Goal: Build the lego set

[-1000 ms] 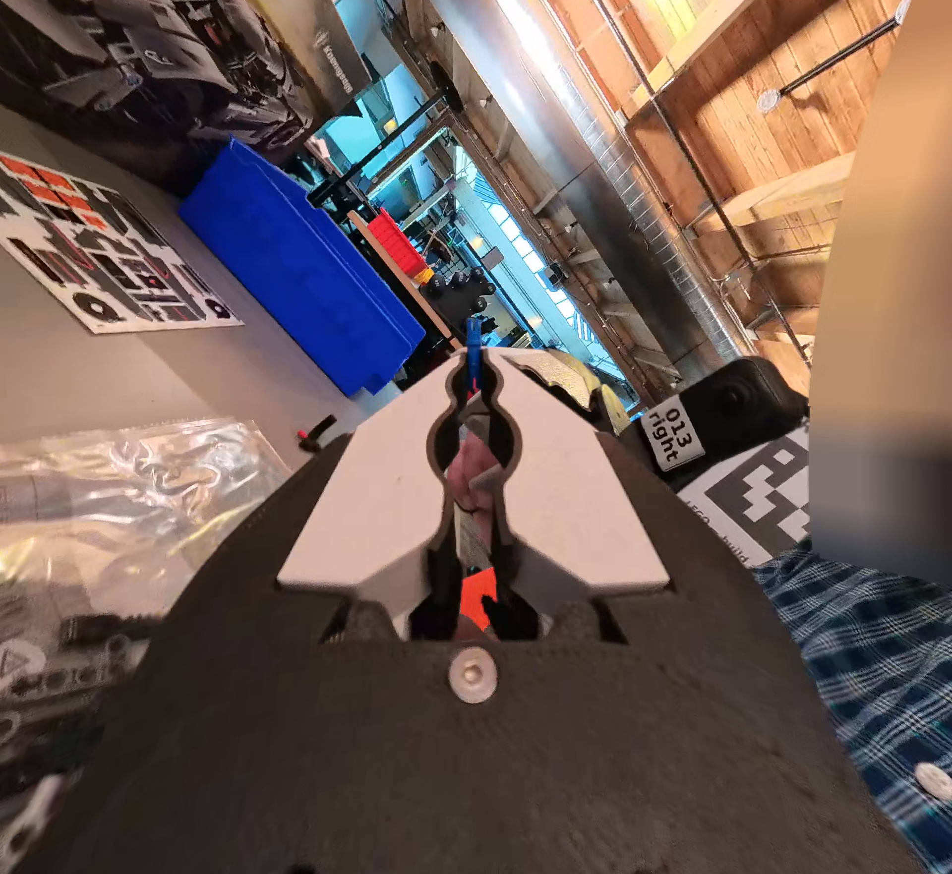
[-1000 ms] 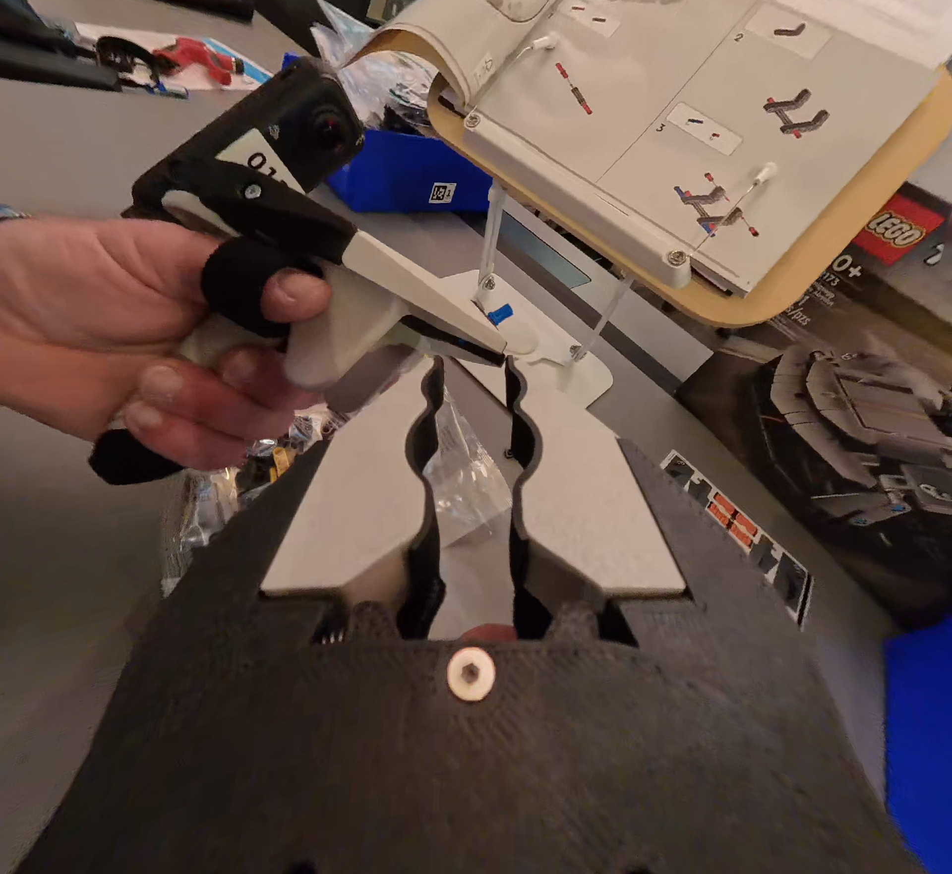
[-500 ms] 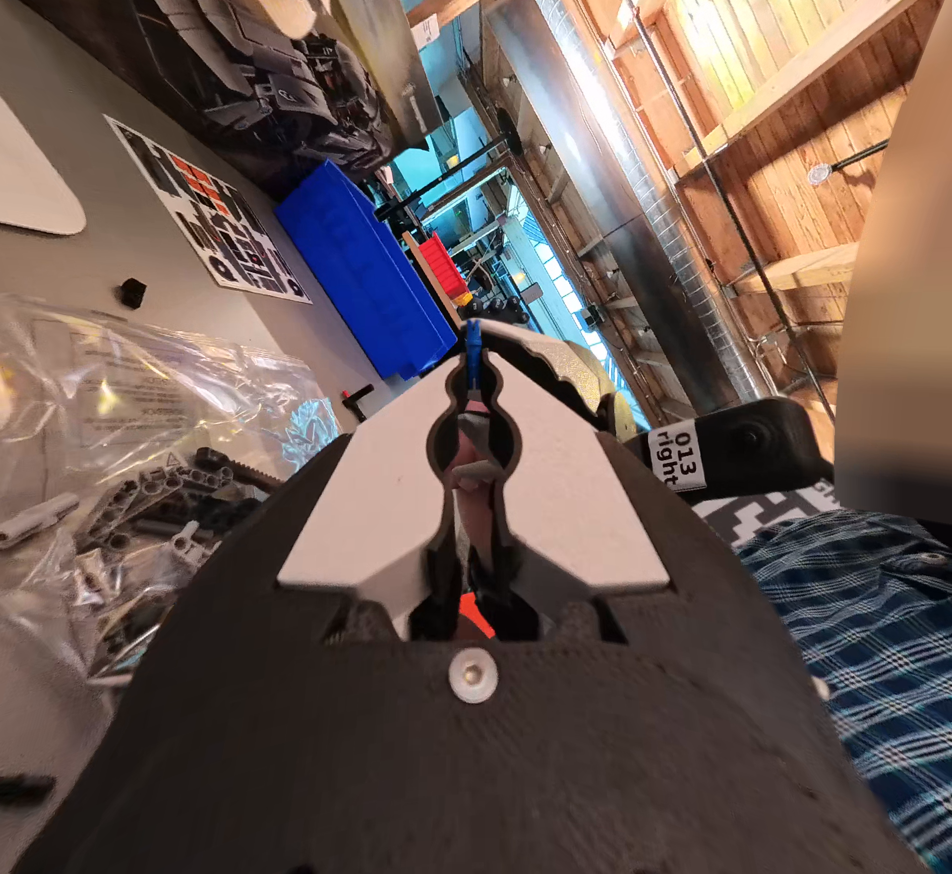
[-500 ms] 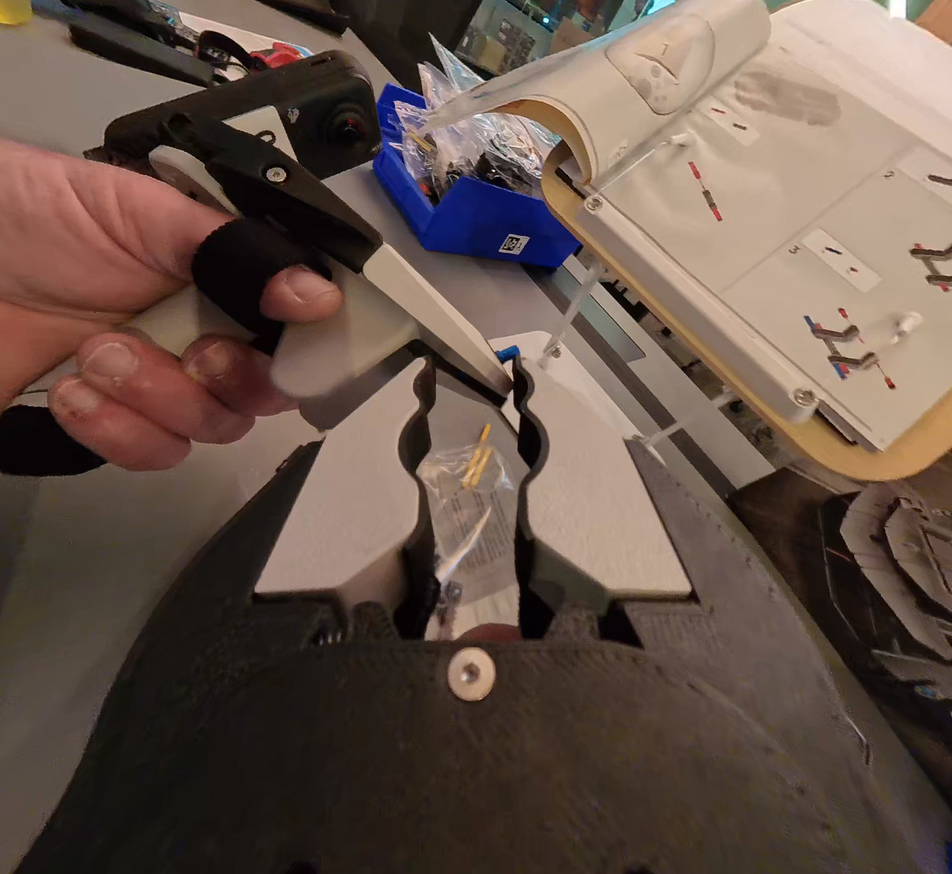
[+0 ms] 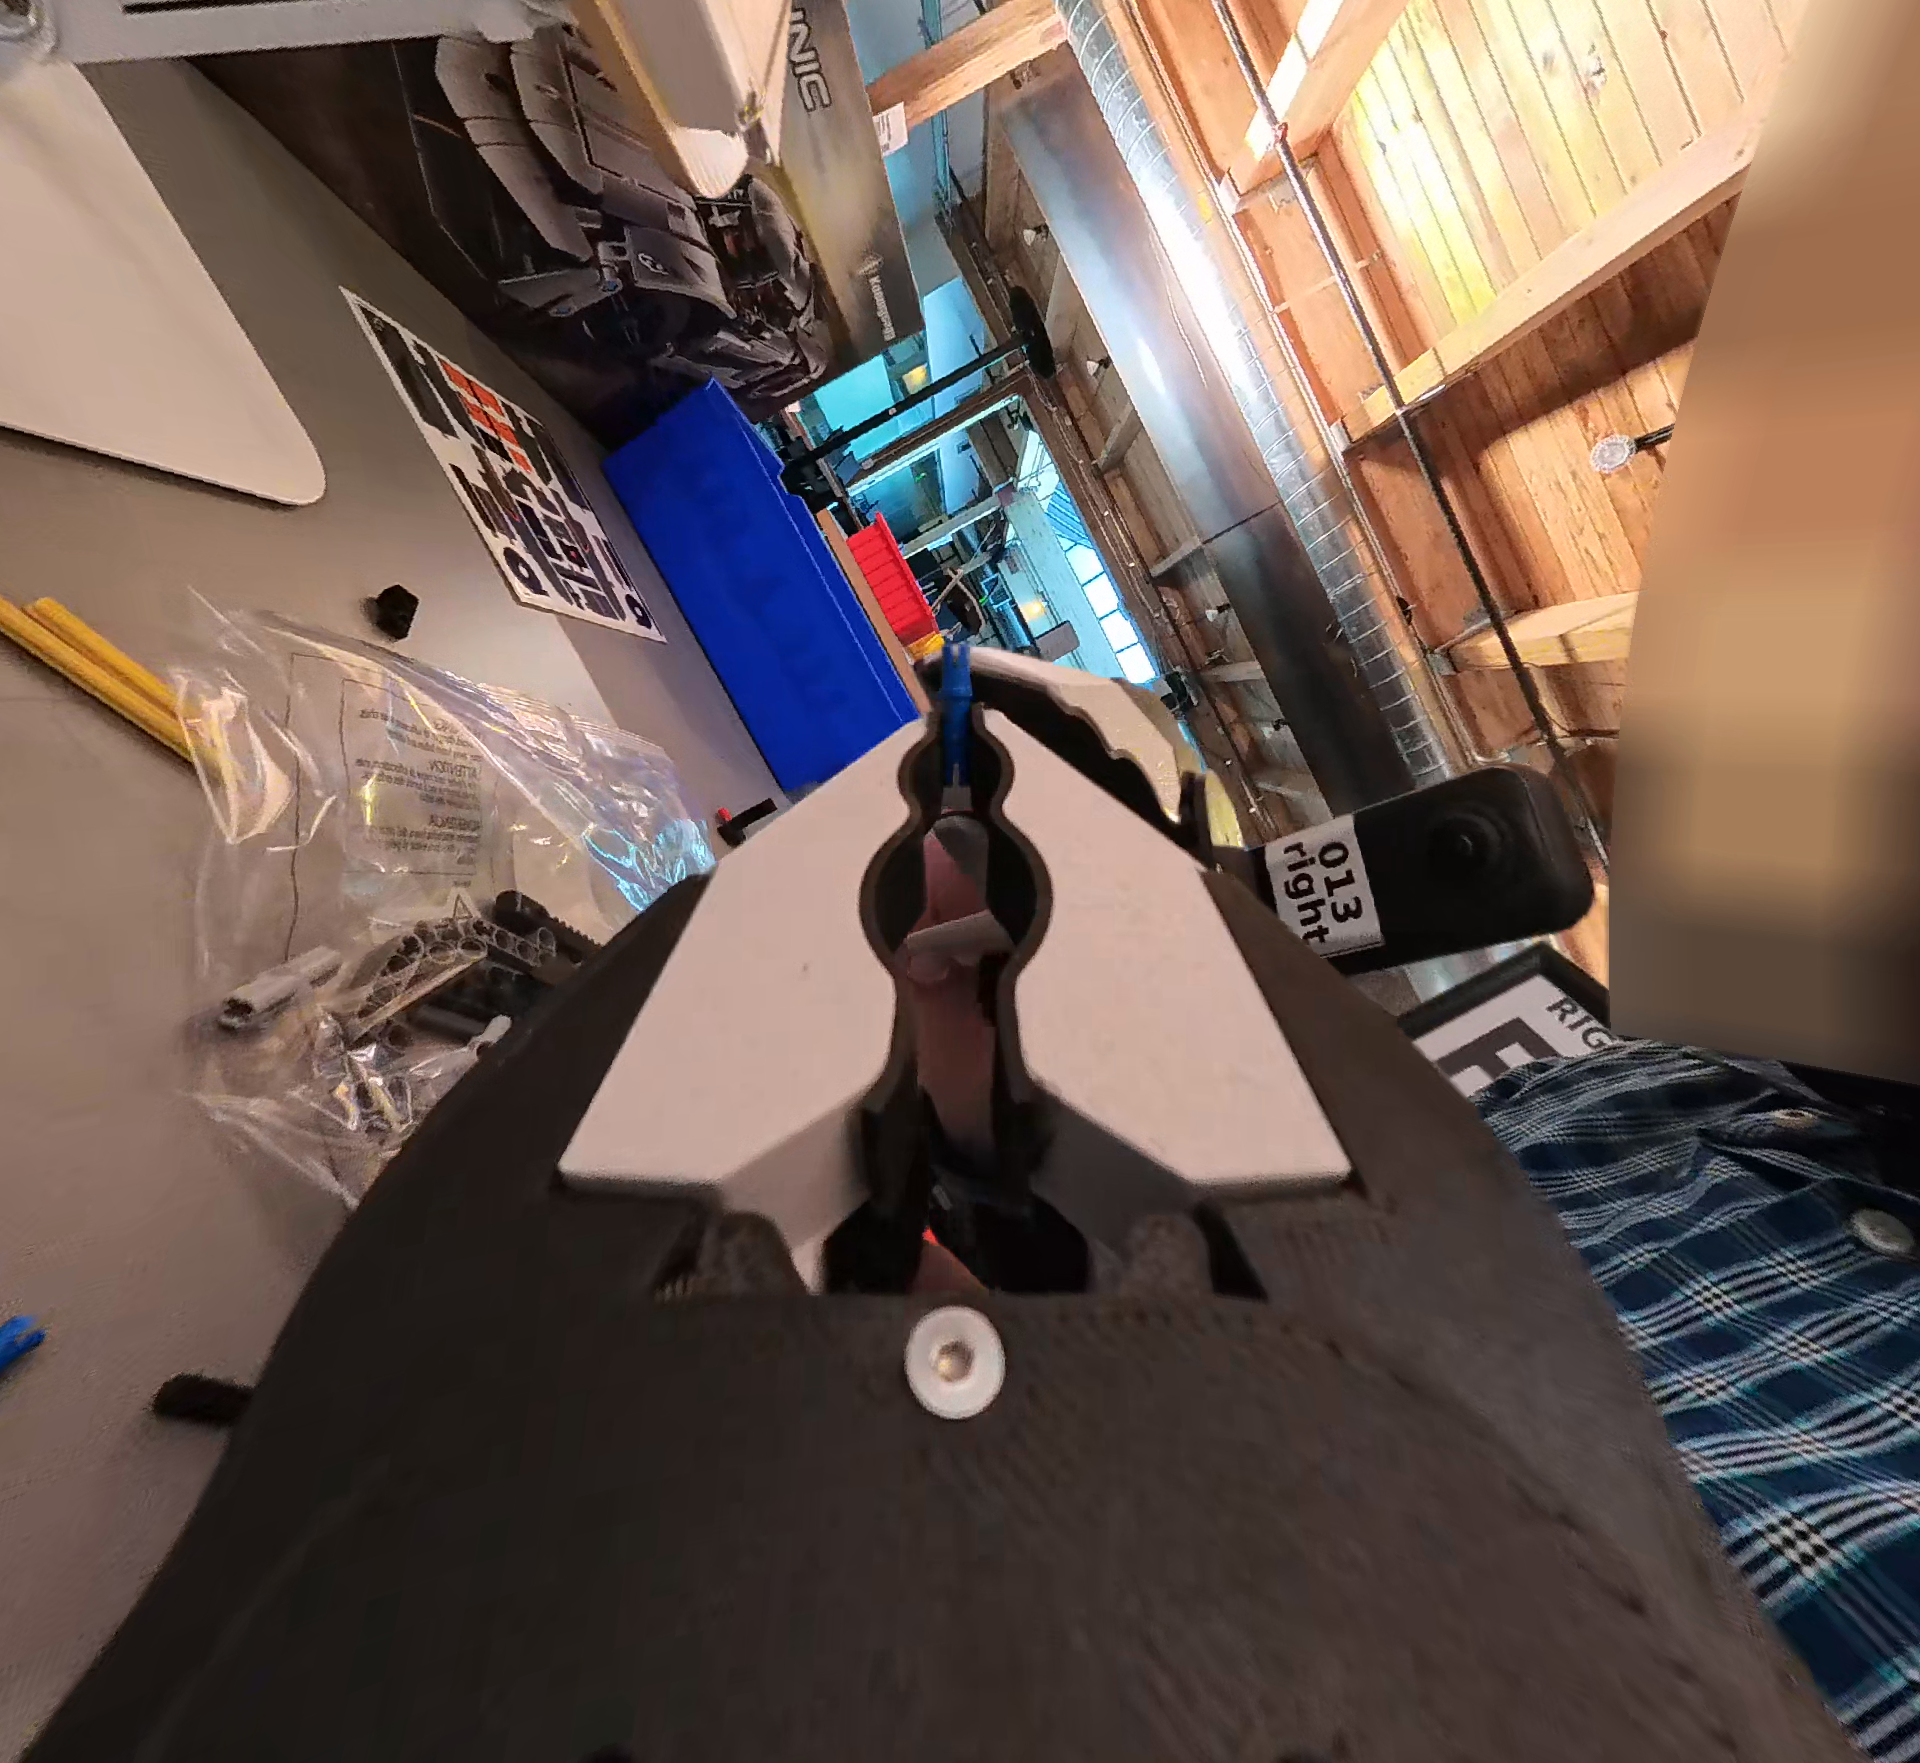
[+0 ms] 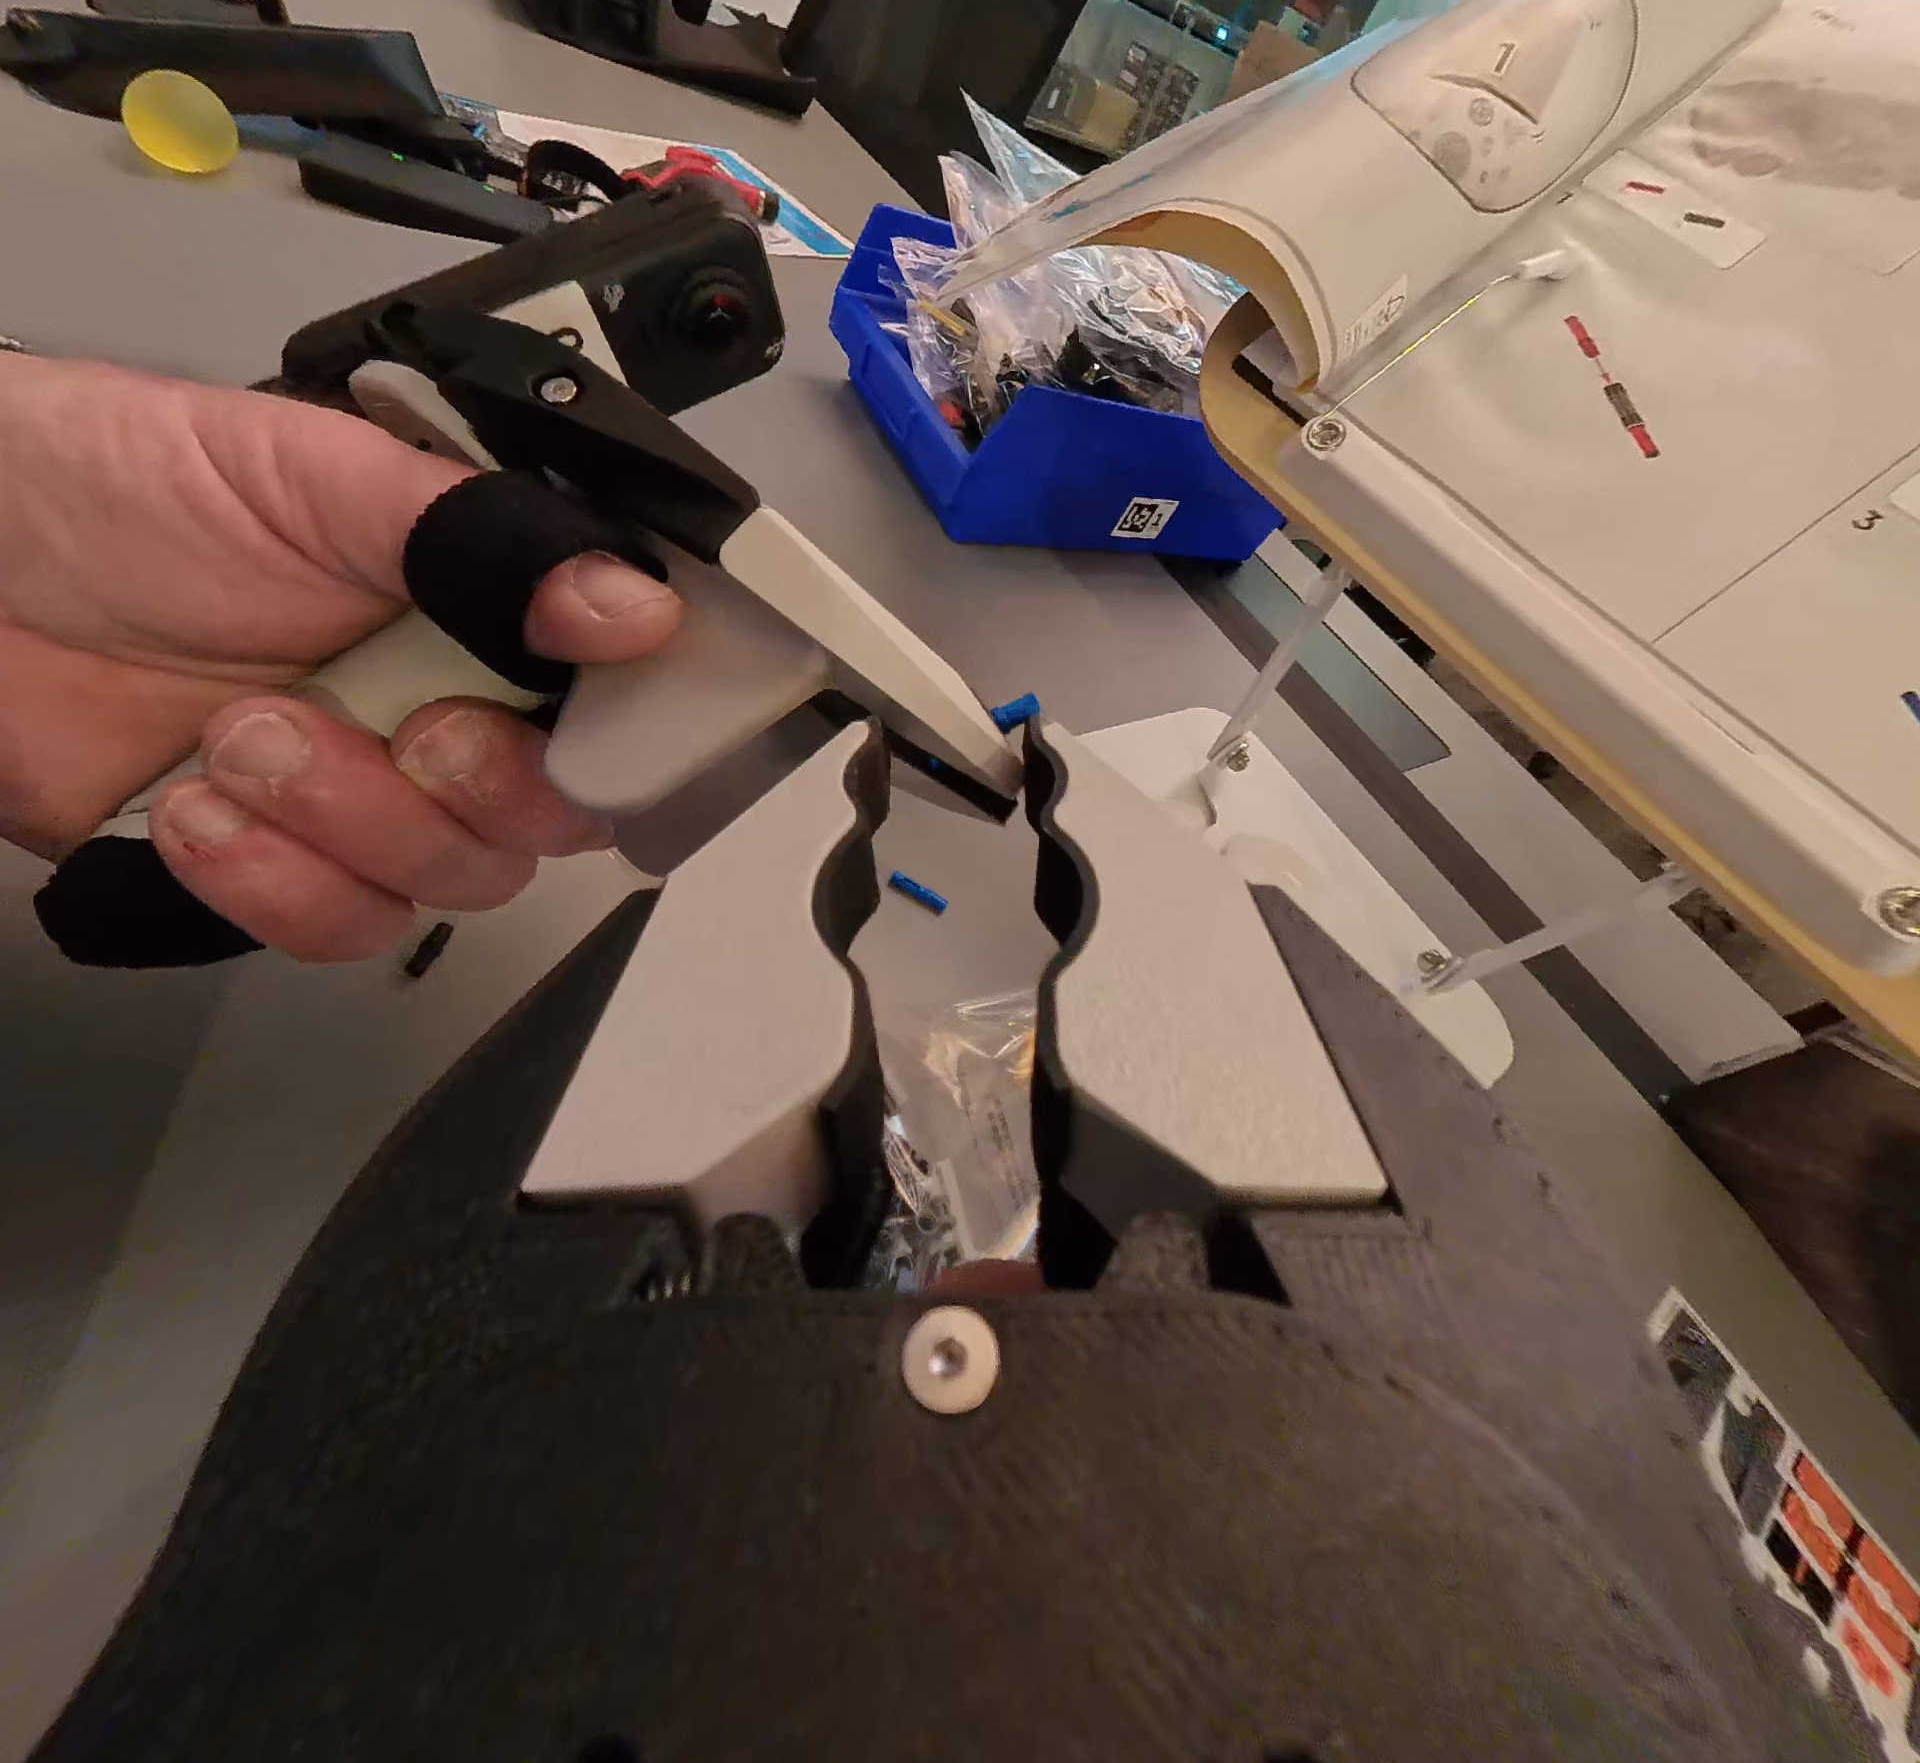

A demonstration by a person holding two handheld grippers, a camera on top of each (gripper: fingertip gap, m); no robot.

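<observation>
Bin [image 6: 1049,466] behind parts bag [image 6: 966,1090] on table [image 6: 1039,633]; manual stand [image 6: 1558,570] right of both; loose pin [image 6: 918,892] between bag and bin; sticker sheet [image 6: 1829,1547] far right.

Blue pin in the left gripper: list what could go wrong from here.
1. The blue pin is pinched only at the very tips of the left gripper, so a nudge could twist it or pop it out.
2. The open right gripper sits right against those tips; a misjudged closure could knock the pin loose.
3. A dropped pin could land near the clear parts bag or beside another blue pin on the table.
</observation>
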